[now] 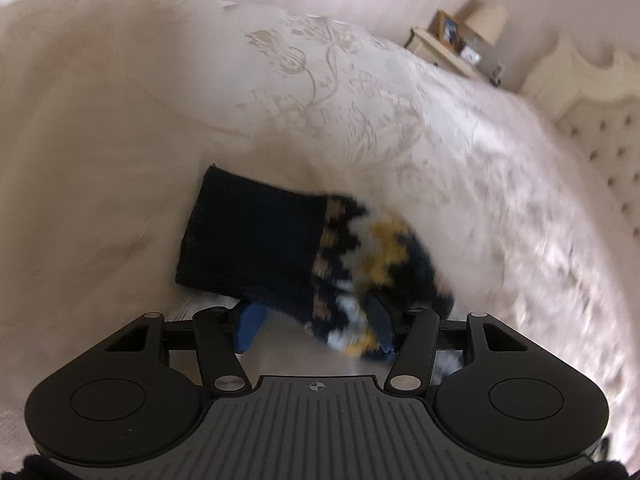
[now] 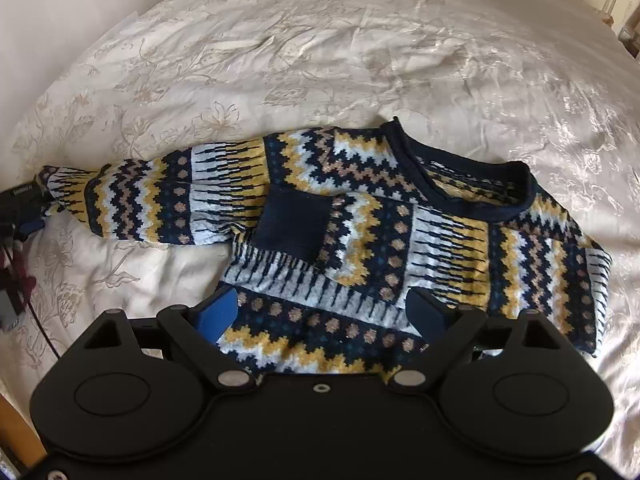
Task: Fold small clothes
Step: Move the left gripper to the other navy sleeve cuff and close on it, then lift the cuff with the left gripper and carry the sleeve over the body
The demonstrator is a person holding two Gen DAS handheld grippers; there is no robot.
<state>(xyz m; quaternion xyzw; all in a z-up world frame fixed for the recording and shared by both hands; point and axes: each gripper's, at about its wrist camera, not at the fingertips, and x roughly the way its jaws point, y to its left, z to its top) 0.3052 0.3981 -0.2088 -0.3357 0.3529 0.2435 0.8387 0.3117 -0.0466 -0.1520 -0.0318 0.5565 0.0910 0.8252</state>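
In the left wrist view, we are looking at our left gripper [image 1: 316, 326], its jaws spread wide; the sleeve cuff [image 1: 256, 244] of the sweater is draping over them toward twelve o'clock, blurred, and we cannot tell whether anything is pinched. The bed [image 1: 400, 120] is lying beyond.

In the right wrist view, our right gripper [image 2: 326, 314] is hovering with jaws wide apart, gripping nothing, over the hem of the patterned knit sweater [image 2: 440, 248], which is lying on the bed [image 2: 320, 40], one sleeve stretching toward nine o'clock.
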